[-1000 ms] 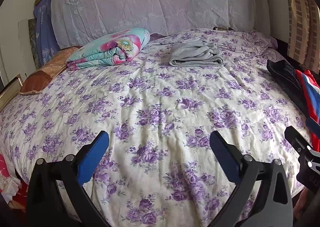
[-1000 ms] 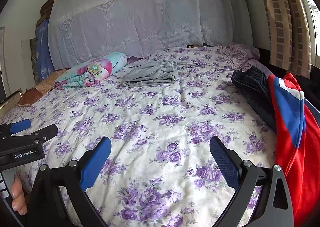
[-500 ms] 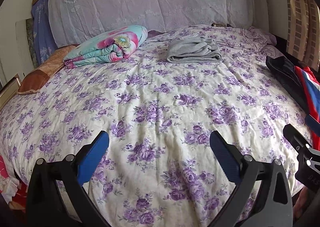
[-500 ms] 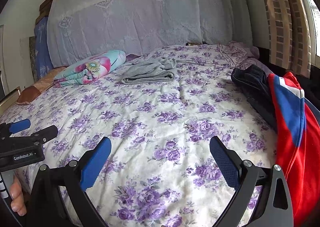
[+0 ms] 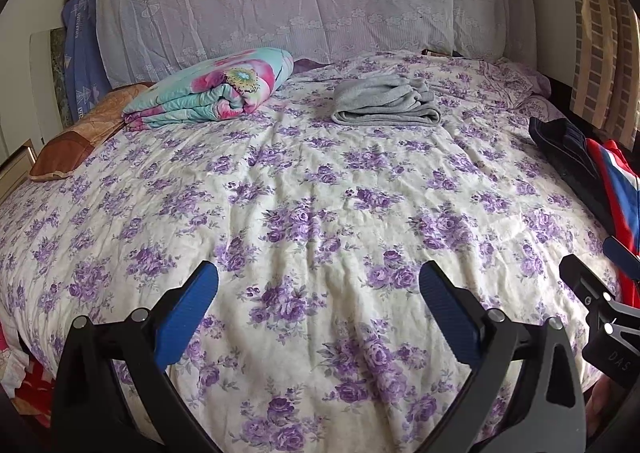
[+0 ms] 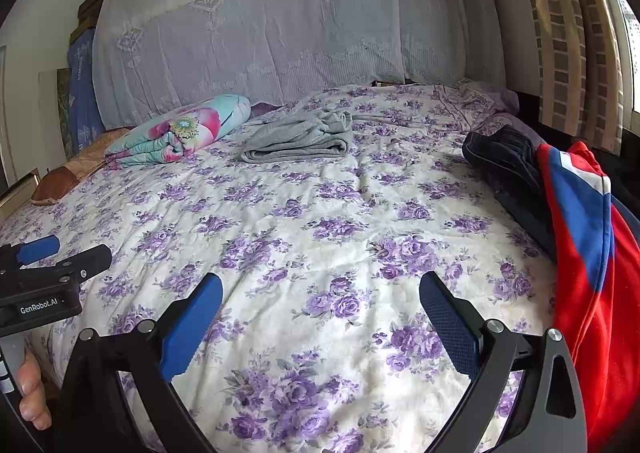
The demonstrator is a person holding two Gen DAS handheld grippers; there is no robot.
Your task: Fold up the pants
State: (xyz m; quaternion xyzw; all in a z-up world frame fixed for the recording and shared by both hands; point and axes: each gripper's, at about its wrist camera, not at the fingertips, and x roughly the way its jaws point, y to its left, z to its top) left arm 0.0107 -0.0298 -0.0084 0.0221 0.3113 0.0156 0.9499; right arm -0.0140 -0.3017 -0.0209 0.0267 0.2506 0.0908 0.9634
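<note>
Both grippers hover over the near edge of the bed's cream quilt printed with purple roses (image 5: 320,189) — the left gripper (image 5: 318,317) and the right gripper (image 6: 320,321) each have their blue-padded jaws spread wide, holding nothing. A folded grey knit pair of pants (image 5: 386,105) lies far up the quilt, near the lace-draped headboard (image 5: 280,1). Left of the pants rests a rolled turquoise and pink floral blanket (image 5: 212,91). At the quilt's right edge lie a dark navy garment (image 6: 508,169) and a red, blue and white jacket (image 6: 592,253), touching.
</note>
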